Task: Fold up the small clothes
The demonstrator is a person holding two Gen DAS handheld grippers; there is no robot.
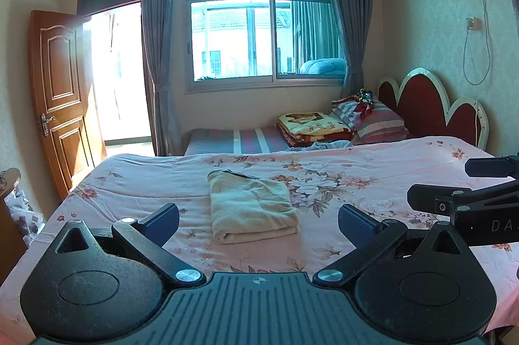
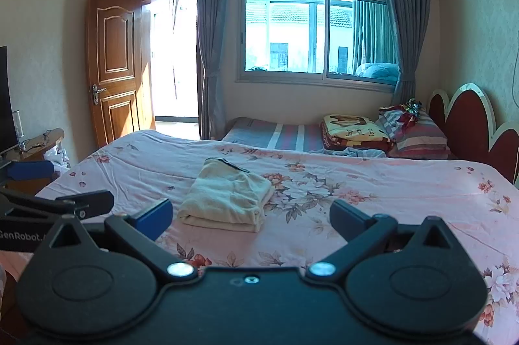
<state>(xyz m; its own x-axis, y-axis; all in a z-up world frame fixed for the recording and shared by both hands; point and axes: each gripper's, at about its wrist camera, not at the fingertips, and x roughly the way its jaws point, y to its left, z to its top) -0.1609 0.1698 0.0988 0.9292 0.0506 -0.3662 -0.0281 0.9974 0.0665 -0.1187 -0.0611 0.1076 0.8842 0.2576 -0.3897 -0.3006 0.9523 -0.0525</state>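
My left gripper [image 1: 258, 223] sits low in the left wrist view with its two blue-padded fingers spread wide and nothing between them. My right gripper [image 2: 251, 217] is the same in its own view: jaws wide apart, empty. In the left wrist view the right gripper also shows at the right edge of the frame, and I hold both clear of the cloth.

The small cream terry-cloth garment [image 1: 251, 205] lies at the centre of the frame on the pink floral bedsheet [image 1: 373, 183], already doubled into a thick rectangular pad with stacked layers showing along its near edge. A thin dark strip shows along its far edge, toward the upper middle of the pad; I cannot tell whether it is a waistband or a trim.

I judge the fold is nearly or fully done, so the step in hand is either a last tidy or leaving it be. To do that well I would come in low and level, one gripper at each near corner, and close on all the layers together rather than only the top one, since soft pile slips and the stack could shear. If I press it flat, I should push straight down and not drag, because the sheet beneath wrinkles easily. The far corners look a little uneven, so squaring them matters more than another fold.
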